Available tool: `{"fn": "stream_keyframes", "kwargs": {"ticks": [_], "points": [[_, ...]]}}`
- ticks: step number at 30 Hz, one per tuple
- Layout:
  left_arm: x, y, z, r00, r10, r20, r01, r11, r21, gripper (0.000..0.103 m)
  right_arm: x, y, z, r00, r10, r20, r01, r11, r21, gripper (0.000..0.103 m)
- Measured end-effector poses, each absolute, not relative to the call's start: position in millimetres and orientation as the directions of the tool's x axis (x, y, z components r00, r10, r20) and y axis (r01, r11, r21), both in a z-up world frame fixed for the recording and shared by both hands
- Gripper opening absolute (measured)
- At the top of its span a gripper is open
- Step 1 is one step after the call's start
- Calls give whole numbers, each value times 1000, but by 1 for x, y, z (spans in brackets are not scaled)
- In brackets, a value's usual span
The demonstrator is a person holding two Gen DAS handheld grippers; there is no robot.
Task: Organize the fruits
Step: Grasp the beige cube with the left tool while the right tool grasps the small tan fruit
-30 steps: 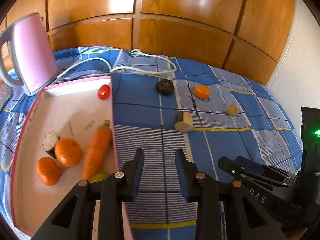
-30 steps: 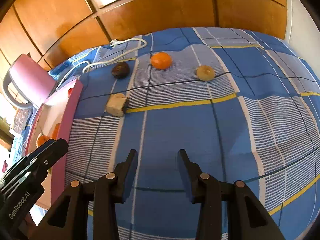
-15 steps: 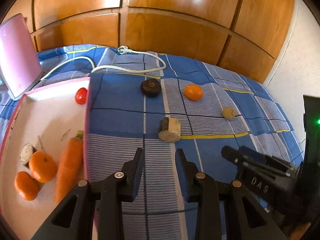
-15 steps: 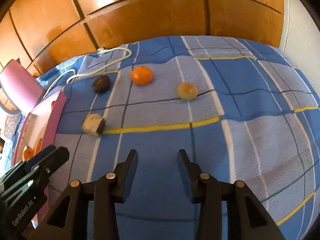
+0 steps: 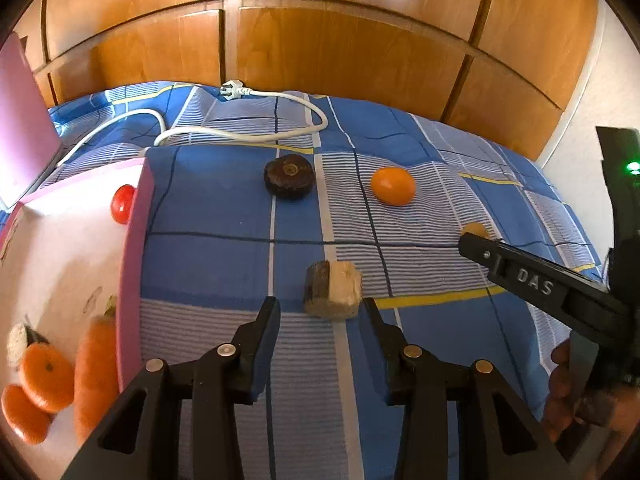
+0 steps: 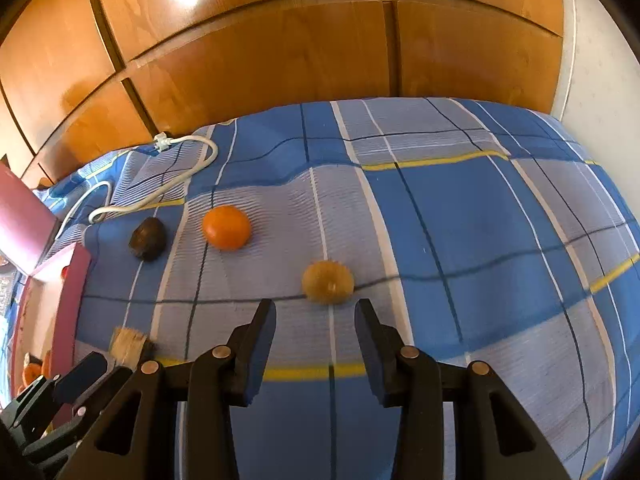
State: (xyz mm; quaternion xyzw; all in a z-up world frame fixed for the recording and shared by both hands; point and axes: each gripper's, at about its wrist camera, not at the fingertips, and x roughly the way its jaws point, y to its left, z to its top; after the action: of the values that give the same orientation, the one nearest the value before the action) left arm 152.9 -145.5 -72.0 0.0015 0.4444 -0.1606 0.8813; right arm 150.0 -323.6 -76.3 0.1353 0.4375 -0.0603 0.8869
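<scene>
My left gripper (image 5: pixel 320 312) points down at the blue checked bedspread (image 5: pixel 224 208); its jaws are opening with nothing between them. A pale cut chunk with dark bark (image 5: pixel 333 291) lies just past its tips. My right gripper (image 6: pixel 315 308) is open and empty, and a yellowish-brown round fruit (image 6: pixel 328 282) sits just beyond its tips. Farther back lie an orange (image 6: pixel 226 227) and a dark brown round fruit (image 6: pixel 147 238). The pink tray (image 5: pixel 132 264) at the left holds a carrot (image 5: pixel 94 364), two oranges (image 5: pixel 46 376) and a small tomato (image 5: pixel 123 203).
A white power cable with its plug (image 5: pixel 240 128) loops across the back of the bed. A pink kettle (image 5: pixel 20 120) stands at the far left behind the tray. Wooden panels (image 5: pixel 340 40) close off the back and a white wall (image 6: pixel 592 40) the right.
Both grippers have moved right and forward over the bed. The chunk now lies at the left tips and the yellowish fruit at the right tips. The left jaws stand wider.
</scene>
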Motion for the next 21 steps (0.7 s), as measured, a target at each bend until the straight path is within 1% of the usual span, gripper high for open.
{"fn": "stream_keyframes", "kwargs": {"ticks": [3,6,8,9,10,11,17,21], "points": [[160,-150,-75,553,-280,-784,292,947,-133,41,164,-326,-84,597,1,-803,231,957,173,41],[169,-154,-81,542,-275,-794,288,949,-131,41,174,-325,-86,608,-23,-794,223,964,143,41],[171,-156,-82,556,-274,-785,292,948,-124,41,179,-324,-87,612,-25,-791,210,969,132,41],[172,-157,-83,554,-279,-785,298,946,-126,41,181,-324,-87,612,-26,-790,203,971,125,39],[173,-157,-83,555,-285,-782,303,944,-129,36,182,-323,-87,615,-29,-788,196,974,117,33],[174,-157,-83,556,-289,-779,303,943,-134,36,183,-323,-88,614,-32,-788,192,975,110,29],[170,-150,-83,549,-310,-776,308,938,-157,36,179,-324,-88,616,-9,-787,178,976,128,29],[154,-145,-84,550,-312,-775,314,937,-154,36,166,-321,-88,610,40,-792,143,977,159,29]]}}
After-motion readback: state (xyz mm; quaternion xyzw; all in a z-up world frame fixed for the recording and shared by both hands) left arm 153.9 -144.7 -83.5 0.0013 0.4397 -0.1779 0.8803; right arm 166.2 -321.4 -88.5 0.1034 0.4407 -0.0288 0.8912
